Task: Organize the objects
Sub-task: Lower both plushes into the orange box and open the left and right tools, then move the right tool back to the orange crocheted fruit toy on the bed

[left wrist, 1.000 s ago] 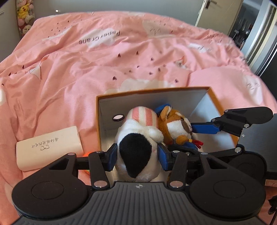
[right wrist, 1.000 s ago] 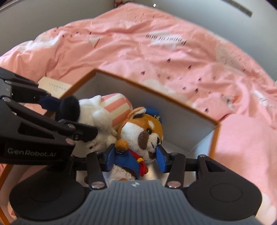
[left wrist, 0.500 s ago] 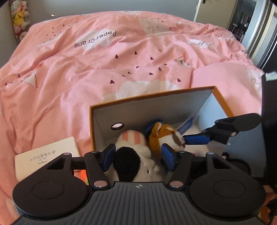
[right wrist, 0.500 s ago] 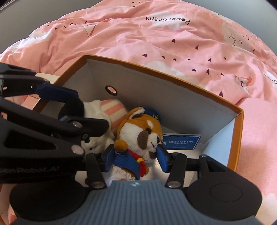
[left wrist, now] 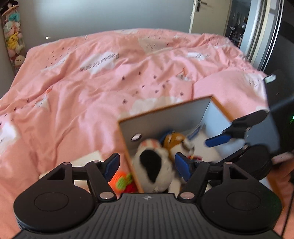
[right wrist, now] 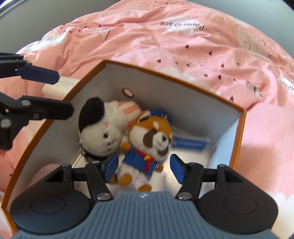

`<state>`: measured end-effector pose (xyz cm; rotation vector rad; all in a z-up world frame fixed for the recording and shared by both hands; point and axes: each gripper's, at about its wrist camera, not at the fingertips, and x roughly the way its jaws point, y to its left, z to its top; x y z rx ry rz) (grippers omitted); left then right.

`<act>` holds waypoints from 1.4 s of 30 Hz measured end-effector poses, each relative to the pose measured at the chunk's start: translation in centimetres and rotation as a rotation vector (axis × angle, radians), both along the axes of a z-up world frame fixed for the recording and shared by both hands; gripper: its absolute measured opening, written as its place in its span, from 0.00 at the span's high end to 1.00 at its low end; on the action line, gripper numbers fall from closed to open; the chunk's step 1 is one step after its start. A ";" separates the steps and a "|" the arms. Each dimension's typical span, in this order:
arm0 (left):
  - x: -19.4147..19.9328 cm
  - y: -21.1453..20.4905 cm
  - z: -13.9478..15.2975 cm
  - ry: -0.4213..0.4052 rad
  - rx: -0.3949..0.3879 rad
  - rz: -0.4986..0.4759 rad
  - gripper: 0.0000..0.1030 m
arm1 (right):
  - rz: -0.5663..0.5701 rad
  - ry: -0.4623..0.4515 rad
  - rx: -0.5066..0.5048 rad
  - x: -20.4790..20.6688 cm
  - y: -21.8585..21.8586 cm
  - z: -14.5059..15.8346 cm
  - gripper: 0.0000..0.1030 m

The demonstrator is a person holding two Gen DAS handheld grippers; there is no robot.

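Observation:
An orange-edged cardboard box (right wrist: pixel 185 88) (left wrist: pixel 165 117) with grey inner walls sits on the pink bed. Inside it lie a white plush with a black patch (right wrist: pixel 102 126) (left wrist: pixel 152 167) and a brown plush in a blue jacket (right wrist: pixel 147 143) (left wrist: pixel 174 139), side by side. My left gripper (left wrist: pixel 147 165) hangs above the box's left wall, its jaws opening, with the white plush below and free of the pads. My right gripper (right wrist: pixel 143 165) is over the box, jaws opening, the brown plush lying between the pads without being pressed. A blue tag (right wrist: pixel 191 143) lies behind the brown plush.
A cream oblong box (right wrist: pixel 60 86) lies on the bedding left of the cardboard box. An orange and green toy (left wrist: pixel 121 182) sits just outside the box's left wall. The pink duvet (left wrist: pixel 91 82) spreads beyond. Plush toys (left wrist: pixel 12 42) hang at the far left wall; a door (left wrist: pixel 207 16) stands at the back right.
Both grippers have let go of their plush toys and spread their jaws. The left gripper has pulled up and back from the box. The plush toys now rest on the box floor.

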<state>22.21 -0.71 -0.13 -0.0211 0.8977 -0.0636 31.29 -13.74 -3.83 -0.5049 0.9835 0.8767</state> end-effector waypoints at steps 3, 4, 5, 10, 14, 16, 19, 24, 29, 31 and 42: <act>0.1 0.7 -1.5 0.051 -0.028 0.030 0.28 | 0.001 0.023 -0.022 -0.6 -0.2 -0.4 0.39; 0.2 0.8 -1.9 0.062 -0.046 0.042 0.28 | 0.002 0.024 -0.031 -0.8 -0.2 -0.7 0.39; 0.3 1.0 -2.3 0.068 -0.063 0.055 0.28 | -0.002 0.021 -0.040 -0.9 -0.1 -0.9 0.39; 0.5 1.6 -3.3 0.096 -0.093 0.092 0.38 | -0.067 0.060 -0.046 0.1 0.6 -1.9 0.42; 0.5 1.7 -3.6 0.101 -0.117 0.096 0.55 | -0.113 0.137 -0.001 1.2 1.1 -2.8 0.66; 0.6 1.5 -3.9 0.106 -0.118 0.091 0.61 | -0.130 0.146 0.024 1.5 1.3 -2.9 0.68; 0.7 1.4 -4.1 0.106 -0.111 0.091 0.63 | -0.132 0.165 0.051 1.4 1.9 -3.0 0.70; 0.8 1.7 -4.2 0.111 -0.134 0.099 0.67 | -0.147 0.163 0.056 1.3 2.4 -3.3 0.71; 0.7 1.7 -4.2 0.103 -0.134 0.095 0.67 | -0.142 0.132 0.037 0.9 2.5 -2.8 0.66; 0.3 2.0 -3.6 0.085 -0.134 0.105 0.64 | -0.136 0.082 0.025 0.0 2.3 -2.1 0.65; -5.3 8.0 1.0 -0.001 -0.188 0.224 0.53 | -0.047 -0.099 0.175 -7.2 2.0 5.2 0.55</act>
